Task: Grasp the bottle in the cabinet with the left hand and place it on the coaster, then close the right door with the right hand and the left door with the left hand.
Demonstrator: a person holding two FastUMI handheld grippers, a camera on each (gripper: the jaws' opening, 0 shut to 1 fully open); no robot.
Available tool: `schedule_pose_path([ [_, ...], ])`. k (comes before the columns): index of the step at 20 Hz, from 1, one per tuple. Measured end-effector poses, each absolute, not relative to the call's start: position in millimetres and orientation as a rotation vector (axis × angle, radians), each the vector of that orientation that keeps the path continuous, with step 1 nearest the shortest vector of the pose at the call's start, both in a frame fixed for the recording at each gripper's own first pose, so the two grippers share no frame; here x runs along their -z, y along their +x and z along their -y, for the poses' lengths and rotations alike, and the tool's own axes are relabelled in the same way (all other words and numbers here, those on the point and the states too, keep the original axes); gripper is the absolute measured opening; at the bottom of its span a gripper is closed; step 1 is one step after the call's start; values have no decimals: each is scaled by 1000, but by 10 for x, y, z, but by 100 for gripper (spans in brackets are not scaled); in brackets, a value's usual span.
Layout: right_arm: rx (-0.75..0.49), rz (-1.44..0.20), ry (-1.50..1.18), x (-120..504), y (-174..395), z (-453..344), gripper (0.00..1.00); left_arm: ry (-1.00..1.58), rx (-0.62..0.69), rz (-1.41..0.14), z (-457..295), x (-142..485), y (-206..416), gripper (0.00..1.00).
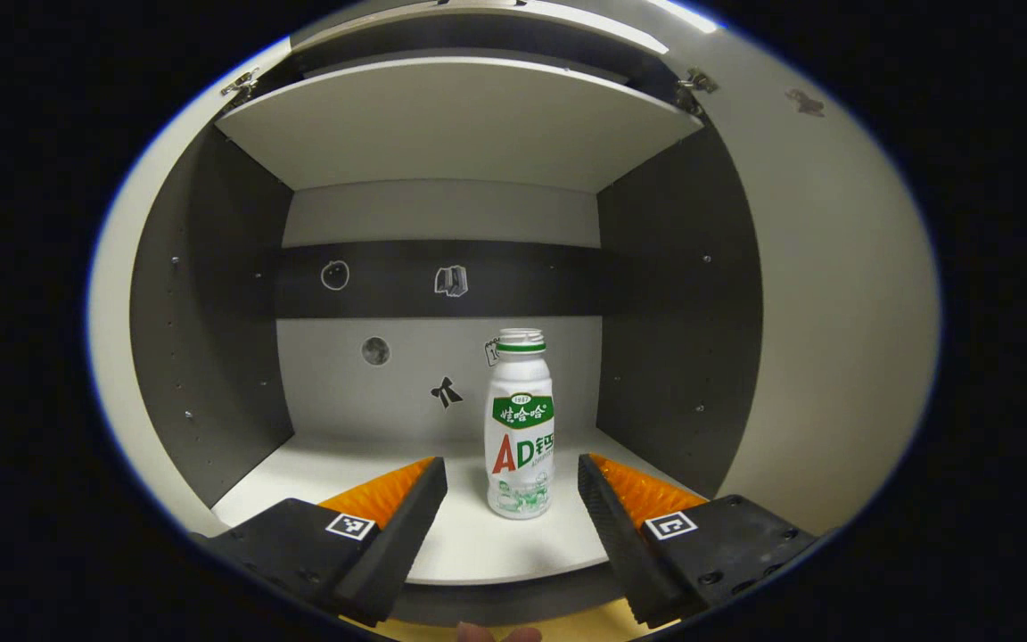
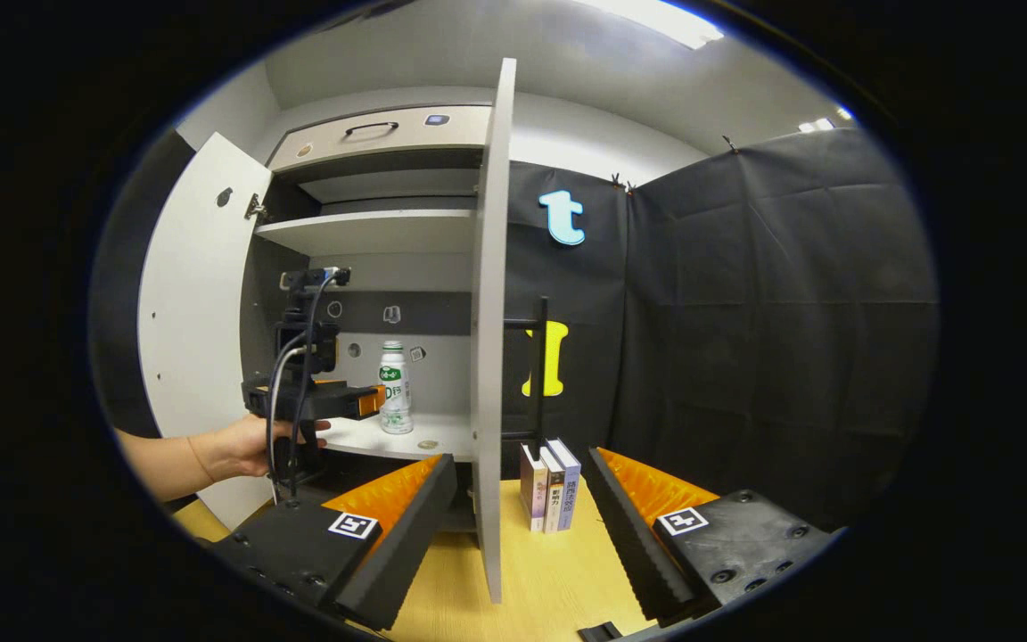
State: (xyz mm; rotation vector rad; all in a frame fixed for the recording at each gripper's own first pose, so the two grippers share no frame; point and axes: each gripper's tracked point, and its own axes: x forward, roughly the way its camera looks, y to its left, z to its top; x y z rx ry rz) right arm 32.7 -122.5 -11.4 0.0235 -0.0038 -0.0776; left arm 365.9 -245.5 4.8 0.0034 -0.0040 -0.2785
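Ok, left tool (image 1: 512, 477) wide, fingers either side of the bottle (image 1: 520, 428), not touching yet. Bottle upright on cabinet shelf (image 1: 317, 468), w/ both doors open. Grasp step, I reckon: next I nudge fwd, squeeze. Right tool (image 2: 521, 477) wide, over table (image 2: 558, 580), facing right door (image 2: 488, 339).

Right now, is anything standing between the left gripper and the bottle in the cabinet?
Nothing visible does. The bottle stands upright on the cabinet shelf, straight ahead of the open left gripper, with both doors swung open.
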Motion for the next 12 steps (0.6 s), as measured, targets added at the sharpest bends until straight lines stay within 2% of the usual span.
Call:
schedule_pose_path([
  [5, 101, 5, 22, 160, 405, 1454, 98, 14, 277, -22, 2640, 128, 4185, 94],
  [11, 127, -3, 9, 189, 548, 1661, 98, -7, 279, -13, 2809, 62, 4489, 94],
  [12, 131, -3, 5, 194, 560, 1677, 98, -18, 281, -14, 2782, 54, 4478, 92],
])
